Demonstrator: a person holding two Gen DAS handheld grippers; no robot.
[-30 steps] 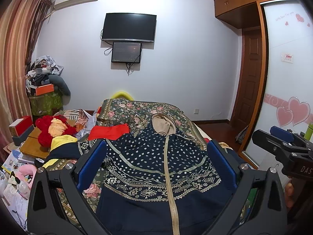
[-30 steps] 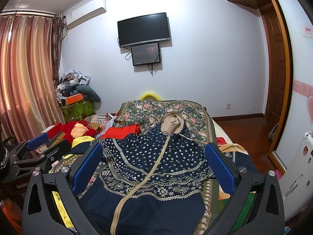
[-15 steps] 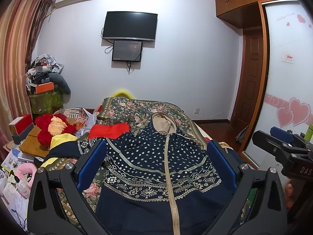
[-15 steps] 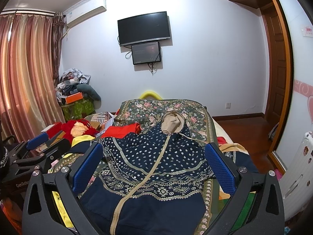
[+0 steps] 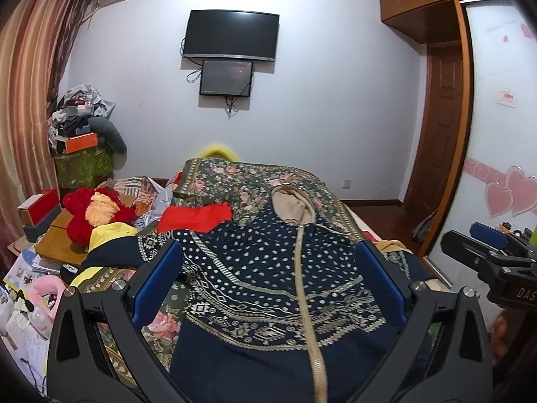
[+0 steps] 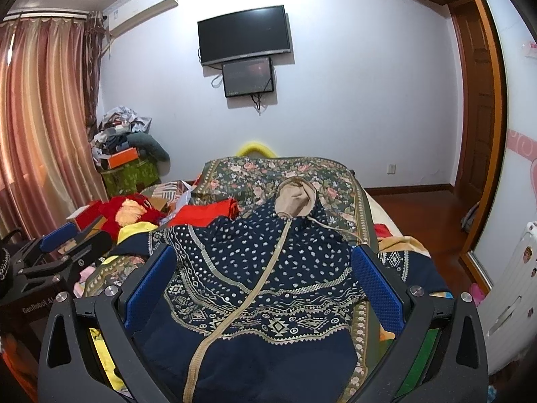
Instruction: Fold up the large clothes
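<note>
Lying spread across the lower centre of both views, the navy hooded jacket [image 5: 278, 288] rests front-up on a floral bedspread [image 5: 248, 181], its tan hood [image 5: 292, 201] pointing toward the far wall and its tan zipper [image 5: 307, 302] running down toward the bottom edge of the frame. Pale dots cover its chest, with bands of geometric trim lower down.

The left gripper [image 5: 268, 288] hovers above the garment with its jaws spread wide, blue pads at lower left and lower right of the left wrist view, nothing between them. The right gripper [image 6: 265, 288] is likewise wide open and empty over the jacket; in its view the zipper slants toward the lower left. Each gripper also shows in the other's view: the right one at the right edge of the left wrist view, the left one at the left edge of the right wrist view.

A folded red cloth [image 5: 194, 216] lies on the bedspread just left of the hood. Farther left sit a red plush toy [image 5: 94, 211] and a yellow garment [image 5: 110, 235]. A dark television [image 5: 231, 35] hangs on the far wall at upper centre, a smaller screen [image 5: 226, 78] just beneath it. Striped curtains [image 6: 40, 127] fill the left side.
</note>
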